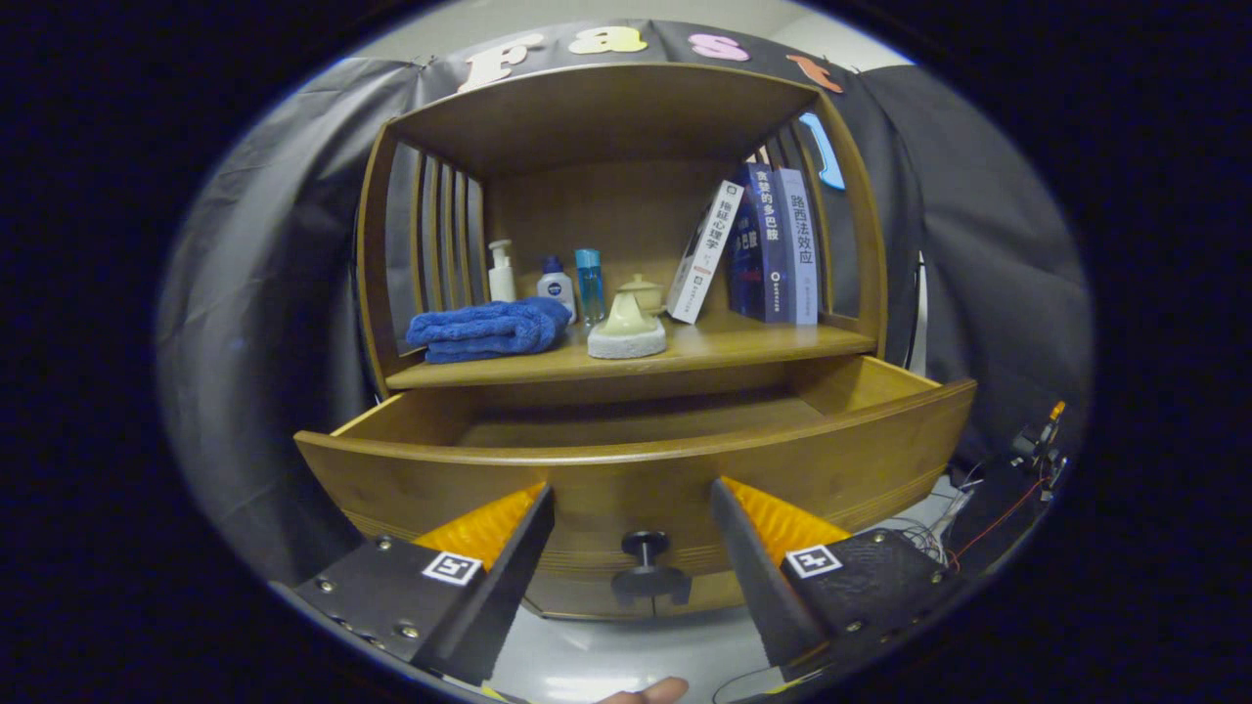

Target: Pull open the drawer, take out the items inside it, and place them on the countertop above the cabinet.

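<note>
Right now your gripper [632,508] hangs with its fingers spread wide and nothing between them but air; the drawer's dark knob [647,564] sits in the gap, just ahead of the fingertips and touching neither. The wooden drawer [636,460] is pulled well out of the cabinet [626,127], its curved front facing you. From this low angle you see only the far strip of the drawer's floor, and it looks bare, though anything lying close behind the front panel would be hidden from you.

Above the drawer, the countertop [763,342] carries a row of things. A folded blue towel [489,330] lies at the left end, near the front edge. Behind it, against the back wall, stand a white pump bottle [502,271], a small blue-capped bottle [556,283] and a slim blue bottle [590,284]. Near the middle of the front edge sits a pale scrubber with a cone-shaped top [627,330], with a small cream lidded jar [642,290] just behind it. At the right end, three books [768,244] stand together, the leftmost one tilted against the others. A fingertip [650,693] shows below the gripper.
</note>
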`<state>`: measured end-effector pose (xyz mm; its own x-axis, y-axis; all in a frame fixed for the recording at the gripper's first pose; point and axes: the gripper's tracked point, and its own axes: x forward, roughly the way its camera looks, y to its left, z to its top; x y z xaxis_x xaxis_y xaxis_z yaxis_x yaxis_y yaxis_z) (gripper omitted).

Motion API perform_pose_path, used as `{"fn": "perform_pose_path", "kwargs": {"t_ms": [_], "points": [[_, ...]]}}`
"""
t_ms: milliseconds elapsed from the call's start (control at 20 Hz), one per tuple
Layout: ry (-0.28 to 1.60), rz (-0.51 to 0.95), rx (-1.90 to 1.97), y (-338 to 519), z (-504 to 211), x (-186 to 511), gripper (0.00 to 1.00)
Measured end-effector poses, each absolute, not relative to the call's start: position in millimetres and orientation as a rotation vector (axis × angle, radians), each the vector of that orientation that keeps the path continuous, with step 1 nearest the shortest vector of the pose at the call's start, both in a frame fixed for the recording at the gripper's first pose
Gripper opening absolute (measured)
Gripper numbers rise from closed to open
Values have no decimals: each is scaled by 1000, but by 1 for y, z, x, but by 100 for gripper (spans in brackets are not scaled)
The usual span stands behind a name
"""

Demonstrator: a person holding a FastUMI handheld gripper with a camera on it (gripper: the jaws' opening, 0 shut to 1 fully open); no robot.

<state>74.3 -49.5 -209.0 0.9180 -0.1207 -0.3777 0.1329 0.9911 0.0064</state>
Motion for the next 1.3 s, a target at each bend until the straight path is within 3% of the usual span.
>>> {"fn": "perform_pose_path", "kwargs": {"t_ms": [1300], "points": [[378,-142,80,-53,-228,167,98]]}}
